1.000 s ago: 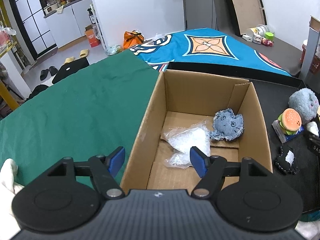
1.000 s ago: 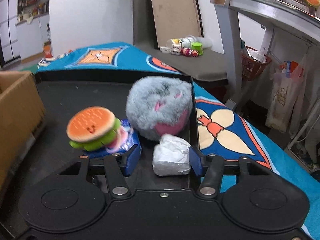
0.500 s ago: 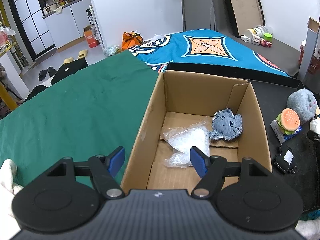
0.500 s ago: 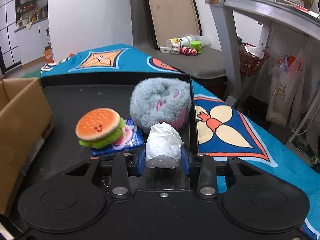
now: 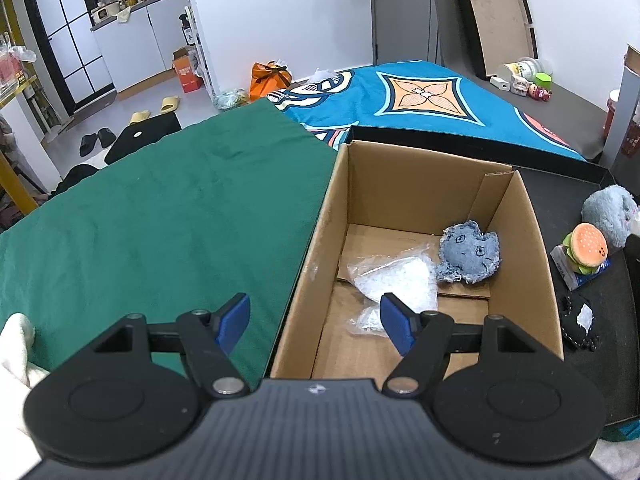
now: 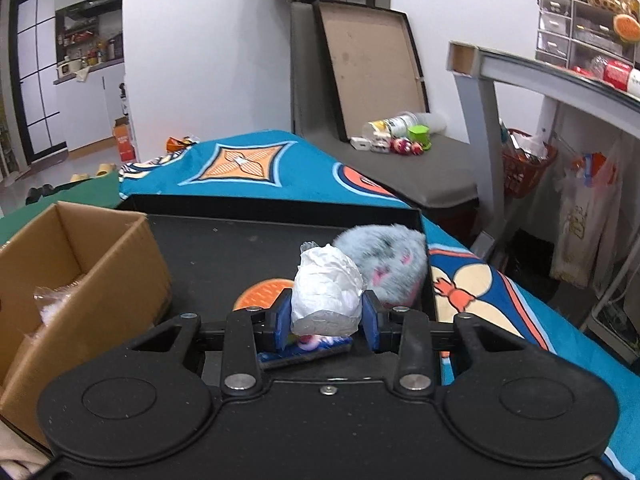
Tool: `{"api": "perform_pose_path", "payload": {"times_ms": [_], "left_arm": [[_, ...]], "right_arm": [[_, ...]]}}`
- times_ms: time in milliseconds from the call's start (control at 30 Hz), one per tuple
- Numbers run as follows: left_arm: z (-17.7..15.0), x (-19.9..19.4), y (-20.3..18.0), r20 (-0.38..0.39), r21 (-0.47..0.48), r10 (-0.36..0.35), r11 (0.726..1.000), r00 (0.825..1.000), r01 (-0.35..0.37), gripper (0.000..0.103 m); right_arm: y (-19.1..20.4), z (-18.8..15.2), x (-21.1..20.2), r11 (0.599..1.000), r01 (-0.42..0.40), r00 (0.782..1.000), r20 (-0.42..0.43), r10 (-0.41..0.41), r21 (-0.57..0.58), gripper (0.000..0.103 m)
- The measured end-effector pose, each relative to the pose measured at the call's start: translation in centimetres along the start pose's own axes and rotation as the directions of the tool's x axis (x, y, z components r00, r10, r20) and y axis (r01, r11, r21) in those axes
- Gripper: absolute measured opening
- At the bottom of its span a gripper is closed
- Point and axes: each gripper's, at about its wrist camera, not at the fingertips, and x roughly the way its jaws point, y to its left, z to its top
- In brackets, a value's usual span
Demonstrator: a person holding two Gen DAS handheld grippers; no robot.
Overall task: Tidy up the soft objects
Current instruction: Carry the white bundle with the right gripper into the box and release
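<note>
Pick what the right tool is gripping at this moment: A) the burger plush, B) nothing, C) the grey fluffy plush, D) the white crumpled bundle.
D: in the right wrist view the right tool is clamped on the white crumpled bundle, with both blue pads against its sides.

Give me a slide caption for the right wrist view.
Right gripper pinches a white wad above the black tray, cardboard box to its left.
</note>
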Motion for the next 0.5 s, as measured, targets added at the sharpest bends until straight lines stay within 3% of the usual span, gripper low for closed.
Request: {"api": "perform_pose_path", "payload": {"times_ms": [500], "left_arm": [[-0.6,0.7,1.3,0.018,-0.025,-0.066,0.997,0.998,0.067,0.066]], "right_arm": [[4.3,2.4,-1.5,0.993,-0.119,0.991,0.062,0.120,-0.007,0.035]]}}
